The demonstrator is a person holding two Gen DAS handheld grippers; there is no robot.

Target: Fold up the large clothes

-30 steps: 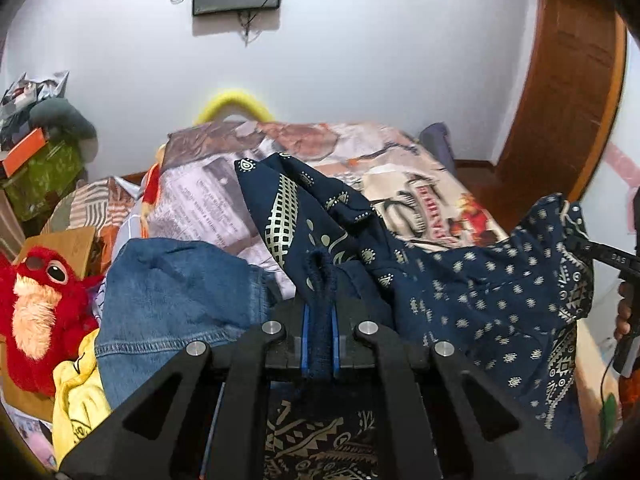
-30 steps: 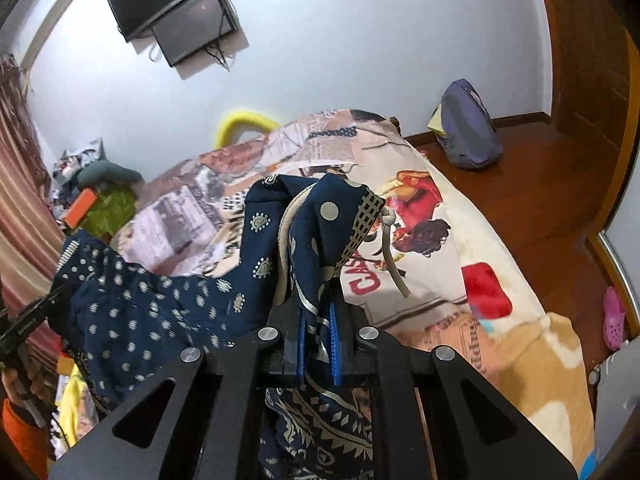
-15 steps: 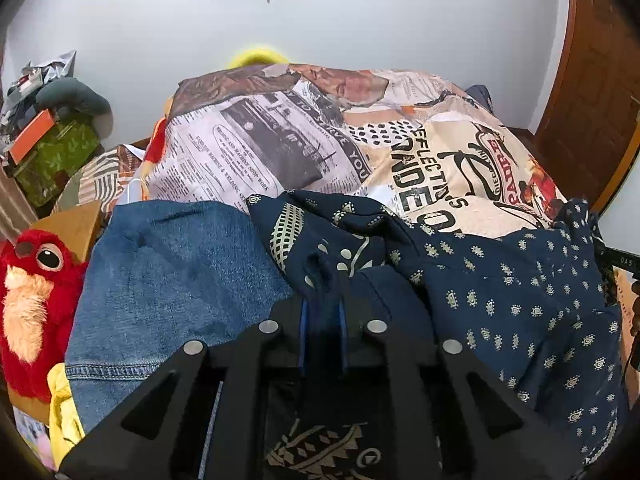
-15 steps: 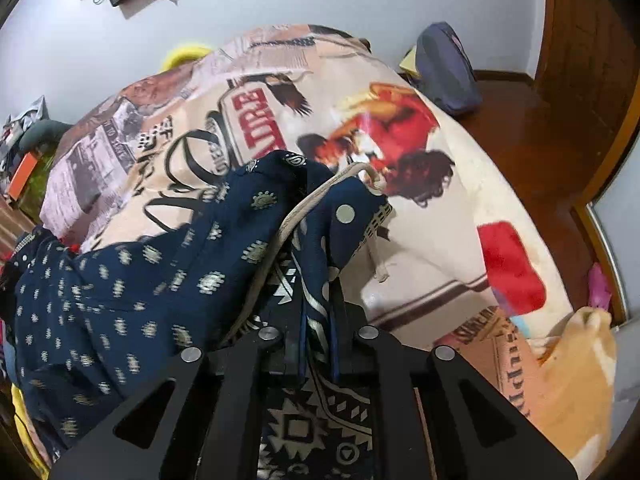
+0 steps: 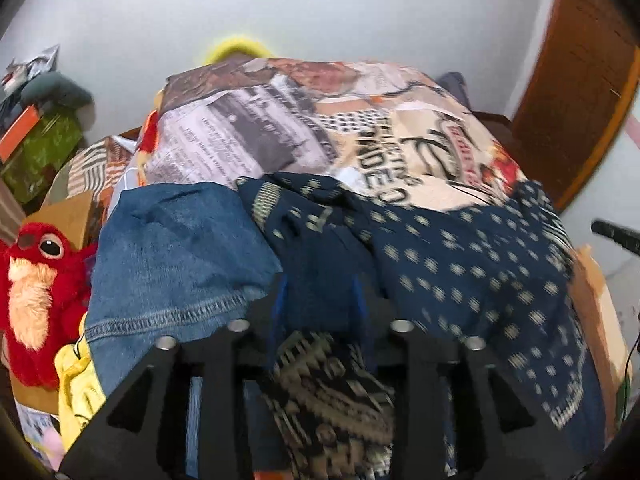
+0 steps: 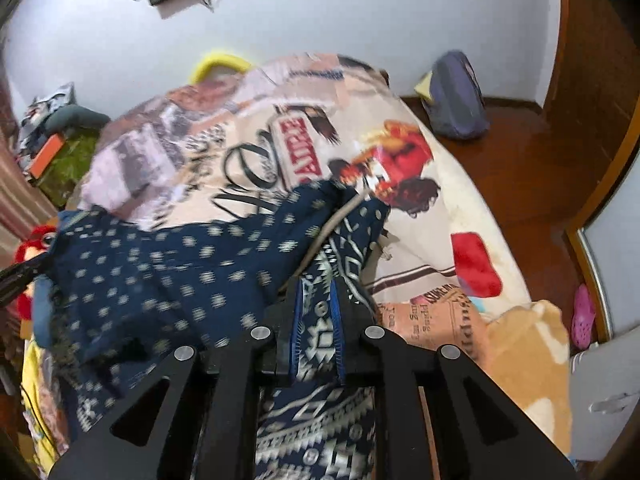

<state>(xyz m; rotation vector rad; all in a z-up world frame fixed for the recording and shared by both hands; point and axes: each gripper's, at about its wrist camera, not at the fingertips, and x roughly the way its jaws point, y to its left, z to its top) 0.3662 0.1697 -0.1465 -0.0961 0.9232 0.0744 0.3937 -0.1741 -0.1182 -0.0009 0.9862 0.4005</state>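
While the navy garment (image 5: 460, 264) lay across the bed (image 5: 400, 128) at mid-frame, the left gripper (image 5: 320, 300) had just been opening, cloth loose between its jaws; the right gripper (image 6: 318, 312) pinched the patterned hem.

We look down steeply from each wrist, close over the navy patterned cotton garment (image 5: 460, 264) on the newsprint-patterned bed cover (image 5: 248, 136), facing the white wall. Both views share that cover, the garment, and the red plush bird (image 6: 38, 240) at its left edge.
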